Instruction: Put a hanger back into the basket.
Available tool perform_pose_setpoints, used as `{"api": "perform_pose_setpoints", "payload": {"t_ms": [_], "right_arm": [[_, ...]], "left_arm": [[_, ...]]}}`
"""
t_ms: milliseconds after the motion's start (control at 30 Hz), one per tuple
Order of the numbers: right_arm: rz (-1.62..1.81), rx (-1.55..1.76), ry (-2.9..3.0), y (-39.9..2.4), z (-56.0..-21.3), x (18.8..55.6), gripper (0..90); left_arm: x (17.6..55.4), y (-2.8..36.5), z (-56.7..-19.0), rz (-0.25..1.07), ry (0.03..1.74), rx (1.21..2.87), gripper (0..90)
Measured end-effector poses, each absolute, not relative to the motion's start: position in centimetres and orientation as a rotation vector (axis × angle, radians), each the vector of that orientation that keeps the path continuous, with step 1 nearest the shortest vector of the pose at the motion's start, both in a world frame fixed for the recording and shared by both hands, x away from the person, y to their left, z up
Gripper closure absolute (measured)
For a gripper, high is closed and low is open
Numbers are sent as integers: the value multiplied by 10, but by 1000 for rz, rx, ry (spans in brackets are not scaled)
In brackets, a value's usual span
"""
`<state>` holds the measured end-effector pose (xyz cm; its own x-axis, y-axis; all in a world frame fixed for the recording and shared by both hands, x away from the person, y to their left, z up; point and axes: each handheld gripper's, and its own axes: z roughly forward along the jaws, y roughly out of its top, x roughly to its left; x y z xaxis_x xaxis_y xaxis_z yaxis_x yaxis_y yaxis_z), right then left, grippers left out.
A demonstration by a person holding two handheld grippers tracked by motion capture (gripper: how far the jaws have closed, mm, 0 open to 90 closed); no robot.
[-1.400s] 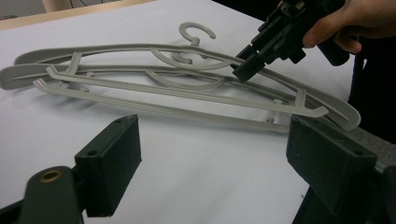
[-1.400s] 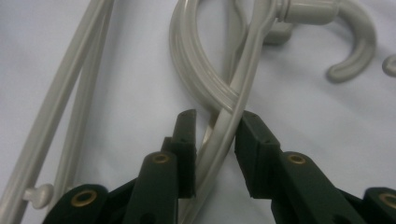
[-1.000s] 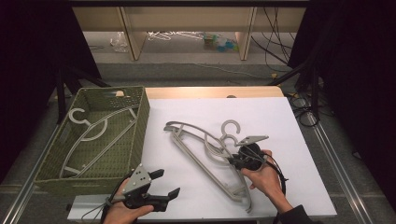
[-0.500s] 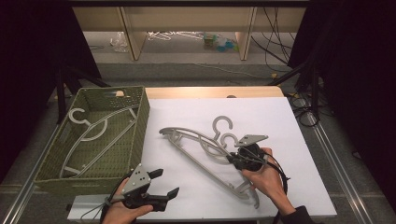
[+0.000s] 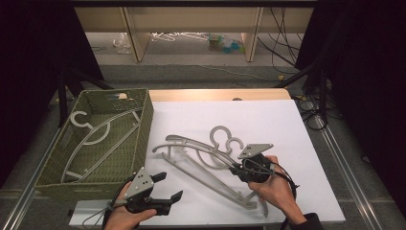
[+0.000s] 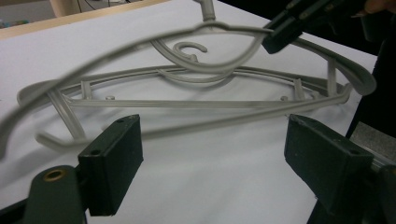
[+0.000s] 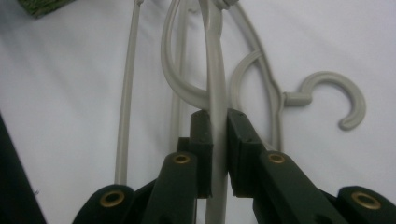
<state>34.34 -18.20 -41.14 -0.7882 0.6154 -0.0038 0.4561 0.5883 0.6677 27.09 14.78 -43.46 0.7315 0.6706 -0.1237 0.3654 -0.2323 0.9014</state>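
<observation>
The right gripper (image 5: 238,168) has its fingers (image 7: 201,140) clamped on the arm of a grey plastic clothes hanger (image 5: 191,144), tilted above a second grey hanger (image 5: 210,179) on the white desk (image 5: 287,124), right of the green woven basket (image 5: 143,120). The left gripper (image 5: 168,187), fingers wide and holding nothing, hovers just below the basket's near corner.

high: above, looking down-forward | tool views: close, low | shared: hangers (image 5: 206,158)

White table (image 5: 306,124) – basket (image 5: 143,125), grey hangers (image 5: 191,165)
</observation>
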Motion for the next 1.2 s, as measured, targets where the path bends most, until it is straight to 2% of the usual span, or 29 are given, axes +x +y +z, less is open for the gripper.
{"api": "perform_pose_setpoints", "payload": {"t_ms": [300,433,533,733,833,900,1200], "right_arm": [[967,839,2650,-188,-418,337,820],[954,857,2674,-188,-416,336,821],[967,812,2683,-189,-414,335,821],[951,785,2685,-189,-411,331,820],[957,752,2682,-190,-410,331,820],[950,733,2682,-190,-409,330,820],[962,701,2707,-187,-406,327,820]], "left_arm": [[292,139,-425,466,769,1896,213],[315,125,-423,474,747,1943,221],[329,112,-424,468,757,1945,260],[346,87,-424,455,654,2099,294],[348,77,-424,434,587,2151,349],[352,72,-424,431,523,2176,353],[361,62,-429,400,363,2255,600]]}}
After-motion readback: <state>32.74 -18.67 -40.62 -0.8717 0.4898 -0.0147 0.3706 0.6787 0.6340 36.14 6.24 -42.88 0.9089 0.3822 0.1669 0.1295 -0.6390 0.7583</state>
